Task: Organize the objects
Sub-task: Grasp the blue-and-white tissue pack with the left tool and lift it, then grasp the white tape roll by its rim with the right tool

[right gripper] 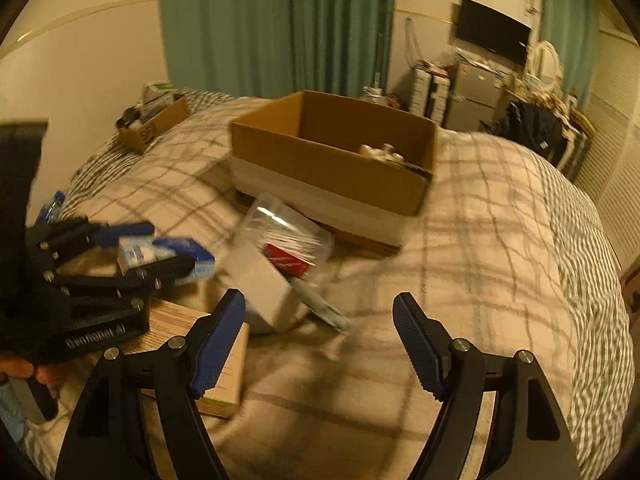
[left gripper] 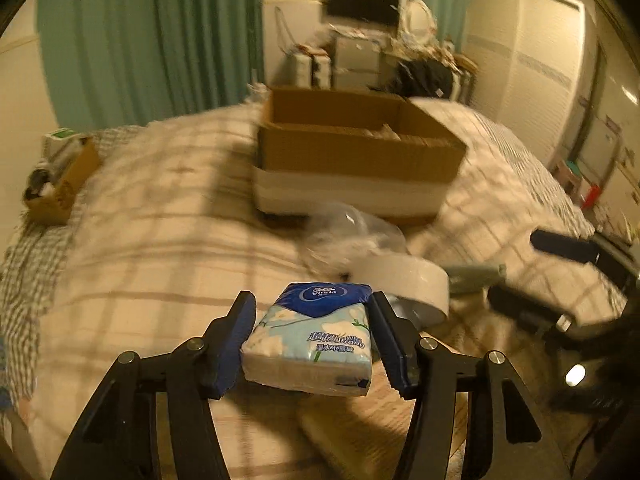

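My left gripper (left gripper: 312,328) is shut on a blue and white tissue pack (left gripper: 312,340) and holds it above the bed. It also shows in the right wrist view (right gripper: 168,258), at the left with the pack (right gripper: 160,254) between its fingers. My right gripper (right gripper: 320,332) is open and empty above the checked bedspread. A large open cardboard box (left gripper: 352,152) stands on the bed ahead, also in the right wrist view (right gripper: 332,156), with a few things inside. A white tape roll (left gripper: 404,280), a clear plastic container (right gripper: 288,236) and a wooden box (right gripper: 224,364) lie before it.
A small cardboard box (right gripper: 154,124) with items sits at the bed's far left by the wall. A pale tube (right gripper: 320,304) lies beside the roll. Green curtains, a TV and cluttered shelves stand behind the bed. A plastic bottle (right gripper: 52,206) lies at the left.
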